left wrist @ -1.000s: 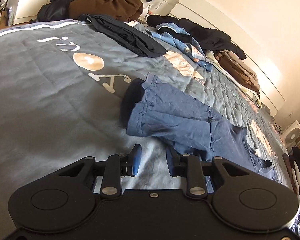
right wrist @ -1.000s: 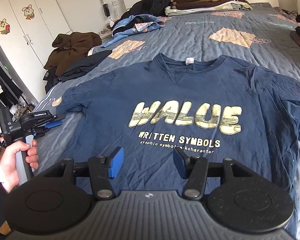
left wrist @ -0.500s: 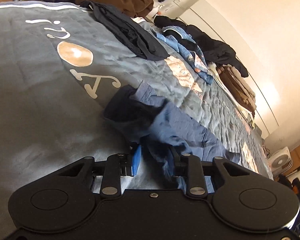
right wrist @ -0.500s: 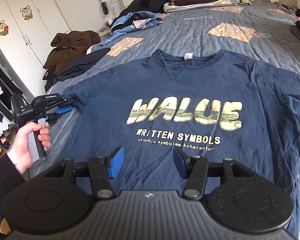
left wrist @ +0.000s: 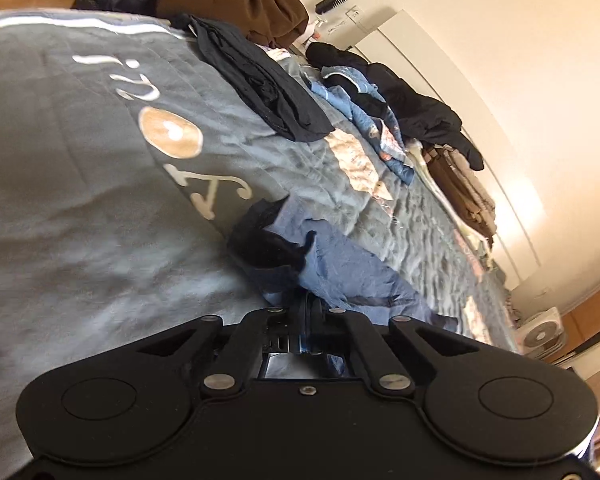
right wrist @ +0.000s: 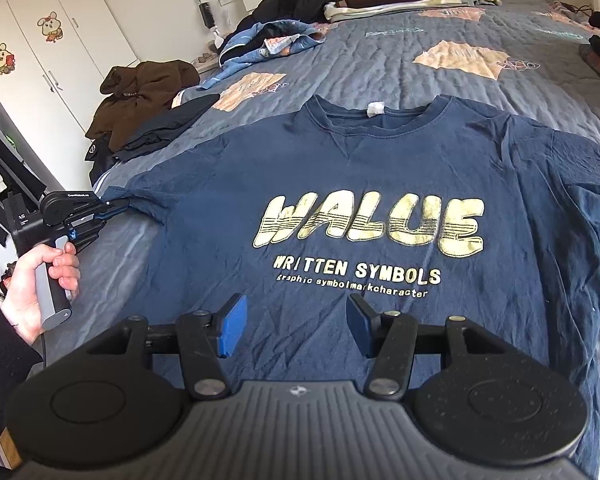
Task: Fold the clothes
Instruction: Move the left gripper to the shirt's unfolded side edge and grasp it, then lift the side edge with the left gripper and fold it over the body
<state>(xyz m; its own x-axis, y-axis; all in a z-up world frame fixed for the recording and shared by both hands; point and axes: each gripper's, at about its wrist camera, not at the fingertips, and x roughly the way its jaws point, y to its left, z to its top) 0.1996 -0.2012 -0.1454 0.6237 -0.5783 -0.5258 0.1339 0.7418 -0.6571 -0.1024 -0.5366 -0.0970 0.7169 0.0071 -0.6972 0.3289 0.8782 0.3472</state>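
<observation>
The left tongs (right wrist: 116, 207) have closed, pinching the T-shirt's (right wrist: 380, 184) sleeve (left wrist: 340, 268); the right tongs (right wrist: 294, 325) hover spread wide

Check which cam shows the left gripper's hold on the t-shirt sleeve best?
Left wrist view: the left gripper sits shut on the bunched sleeve of the navy t-shirt, filling the foreground. Right wrist view shows the same grasp small at its left edge, but adds the whole shirt lying flat.

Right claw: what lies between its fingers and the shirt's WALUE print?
Only navy shirt fabric with smaller white lettering; the right claw is open. Seen in the right wrist view.
</observation>
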